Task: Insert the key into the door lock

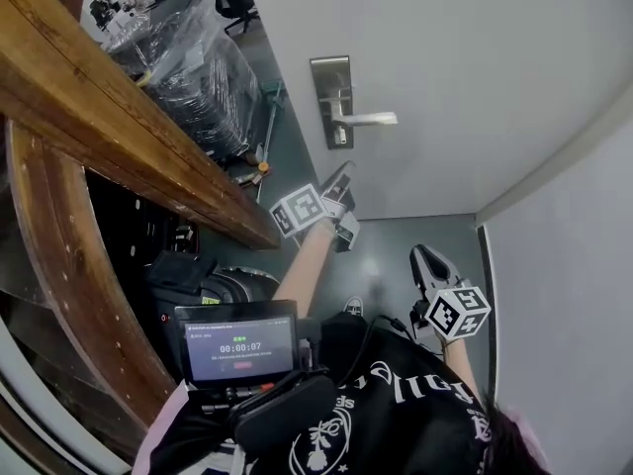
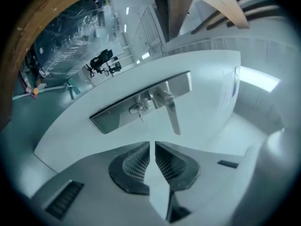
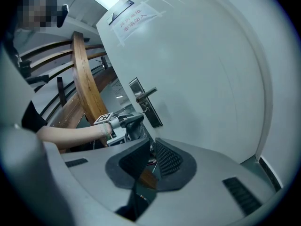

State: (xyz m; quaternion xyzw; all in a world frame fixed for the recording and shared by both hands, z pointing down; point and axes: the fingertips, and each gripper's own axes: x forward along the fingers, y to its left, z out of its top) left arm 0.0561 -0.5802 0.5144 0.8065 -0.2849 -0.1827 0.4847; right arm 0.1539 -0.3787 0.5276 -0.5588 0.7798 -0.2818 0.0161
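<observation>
The lock plate is set upright in the white door, with the lever handle reaching out to the right. The keyhole cylinder sits on the plate just beside the lever's root. The left gripper is much the nearer of the two. It hangs a short way off the door, just below the plate, and its long axis points up at the plate. In its own view the cylinder lies straight ahead and slightly left of the line between the jaws.

Those jaws stand only a thin slit apart, and only the white door shows through the slit. No key is visible between them. A small thin sliver sticks out of the cylinder face. It may be the key already seated, but it is too small to say for sure.

The right gripper is held low, well back from the door and nearer the person's body. Its jaws are narrowly parted, with only blurred background showing in the gap. Any further work at the cylinder would likely fall to the left gripper.
</observation>
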